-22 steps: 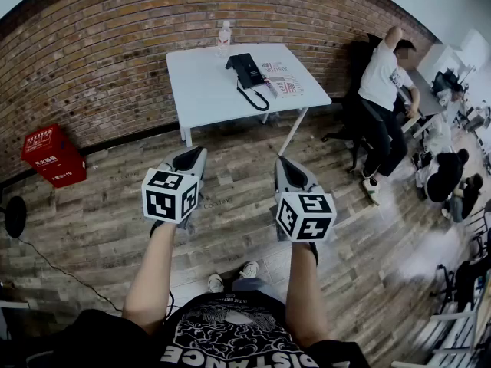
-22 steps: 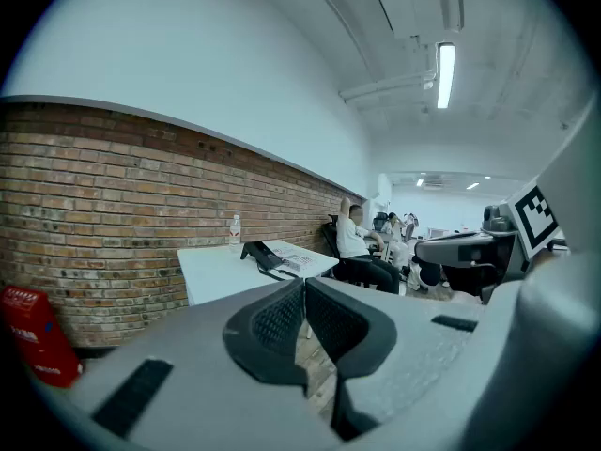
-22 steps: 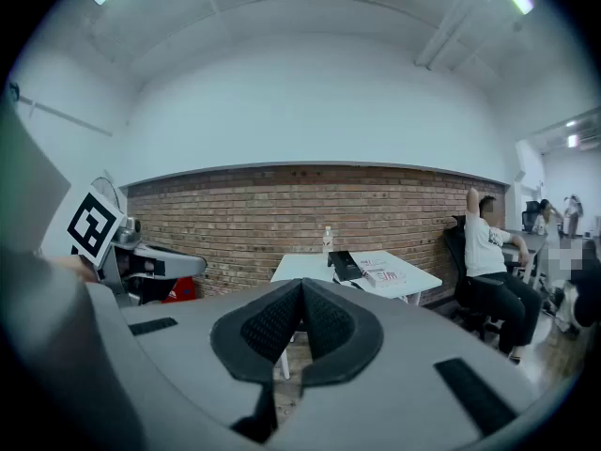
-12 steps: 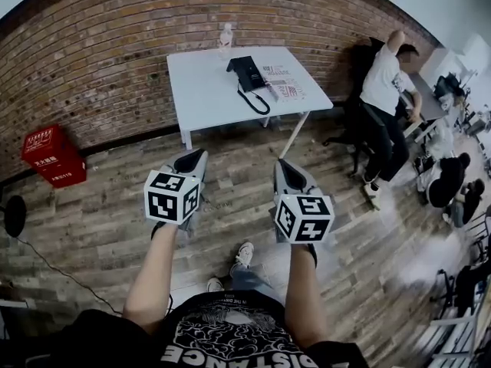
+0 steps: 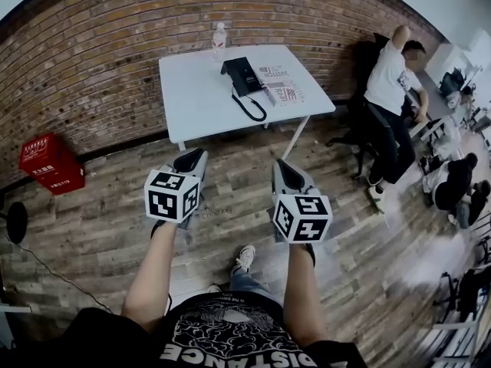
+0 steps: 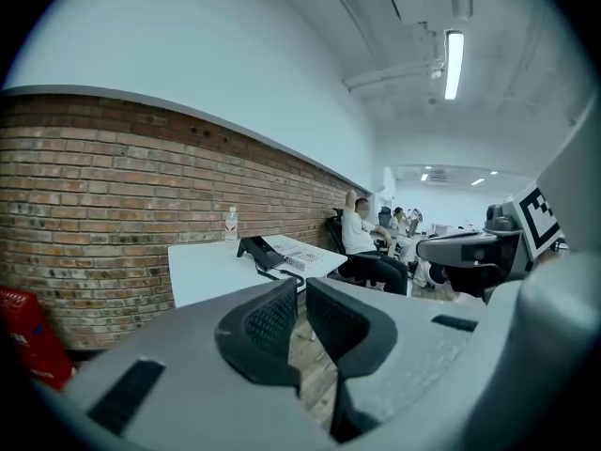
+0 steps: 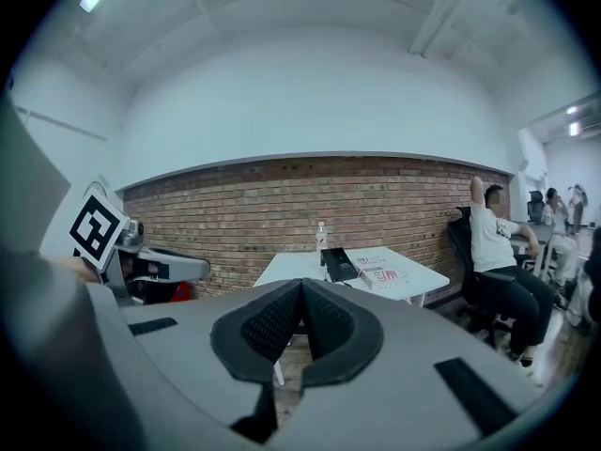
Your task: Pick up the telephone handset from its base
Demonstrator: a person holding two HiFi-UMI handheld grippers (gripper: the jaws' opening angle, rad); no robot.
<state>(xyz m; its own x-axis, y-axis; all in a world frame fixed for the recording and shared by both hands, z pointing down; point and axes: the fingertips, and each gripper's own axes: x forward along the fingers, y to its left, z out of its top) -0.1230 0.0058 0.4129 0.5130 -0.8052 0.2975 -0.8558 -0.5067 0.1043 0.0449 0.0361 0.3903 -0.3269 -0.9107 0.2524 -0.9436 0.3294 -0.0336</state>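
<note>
The black telephone (image 5: pixel 242 74) sits on a white table (image 5: pixel 192 98) by the brick wall, handset resting on its base, coiled cord (image 5: pixel 250 107) trailing toward the table's front. Both grippers are held out over the wooden floor, well short of the table. My left gripper (image 5: pixel 195 155) is shut and holds nothing; my right gripper (image 5: pixel 283 165) is also shut and empty. In the left gripper view the telephone (image 6: pixel 260 250) shows far beyond the closed jaws (image 6: pixel 301 294). In the right gripper view the telephone (image 7: pixel 338 264) stands just above the closed jaws (image 7: pixel 301 294).
A clear water bottle (image 5: pixel 219 36) stands behind the phone and printed booklets (image 5: pixel 281 87) lie to its right. A red box (image 5: pixel 51 163) sits by the wall at left. A seated person (image 5: pixel 390 83) and other people are at right. Wooden floor lies between me and the table.
The table and phone have come slightly nearer and lower in the head view, and a foot has stepped forward. Both grippers keep their pose and stay shut.
</note>
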